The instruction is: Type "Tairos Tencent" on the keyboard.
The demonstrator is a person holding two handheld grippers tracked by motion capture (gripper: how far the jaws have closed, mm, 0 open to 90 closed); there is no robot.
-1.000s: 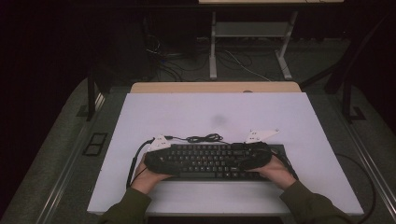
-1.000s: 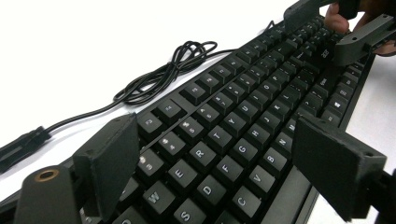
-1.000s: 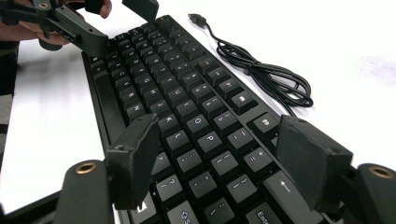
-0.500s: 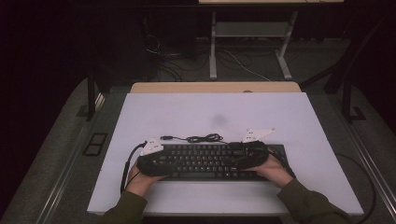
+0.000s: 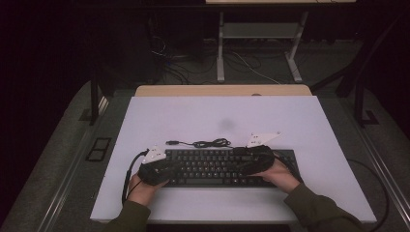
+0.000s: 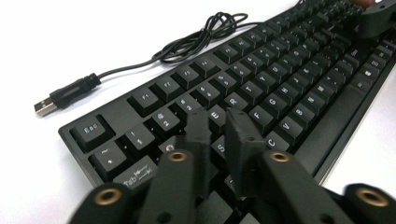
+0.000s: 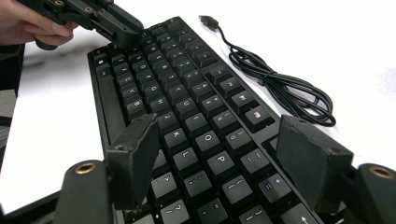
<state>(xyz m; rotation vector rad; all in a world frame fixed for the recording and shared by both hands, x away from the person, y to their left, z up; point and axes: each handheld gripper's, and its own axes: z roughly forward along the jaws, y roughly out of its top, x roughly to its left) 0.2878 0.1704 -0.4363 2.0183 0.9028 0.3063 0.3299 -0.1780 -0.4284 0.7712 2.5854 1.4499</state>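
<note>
High view: the black keyboard (image 5: 217, 167) lay on the white worktop (image 5: 217, 121), near its front edge, with its cable (image 5: 205, 143) coiled just behind the keyboard's rear edge. Your left gripper (image 5: 167, 166) sat over the keyboard's left end, your right gripper (image 5: 241, 159) over its right half. Both of your hands rested at the keyboard's front corners, left hand (image 5: 140, 186) and right hand (image 5: 280, 175). Jaw state was hard to read from up here.

Left gripper view: your left gripper (image 6: 218, 119) pointed down at the keyboard (image 6: 261, 88), above the left-hand letter keys near W, E and S. Its jaws had just been closing and stood nearly pressed together, a slim gap left, nothing between them. The USB plug (image 6: 46, 105) lay on the worktop behind the keyboard's Esc corner, the cable (image 6: 196, 39) looped behind the function row.

Right gripper view: your right gripper (image 7: 224, 158) hung over the keyboard (image 7: 187, 102) around the K, L, O, P keys, jaws spread wide, nothing pinched. The cable (image 7: 280, 88) lay behind the keyboard's rear edge. Your left gripper (image 7: 123, 30) showed at the keyboard's far end, tips down at the keys, touch not clear.
</note>
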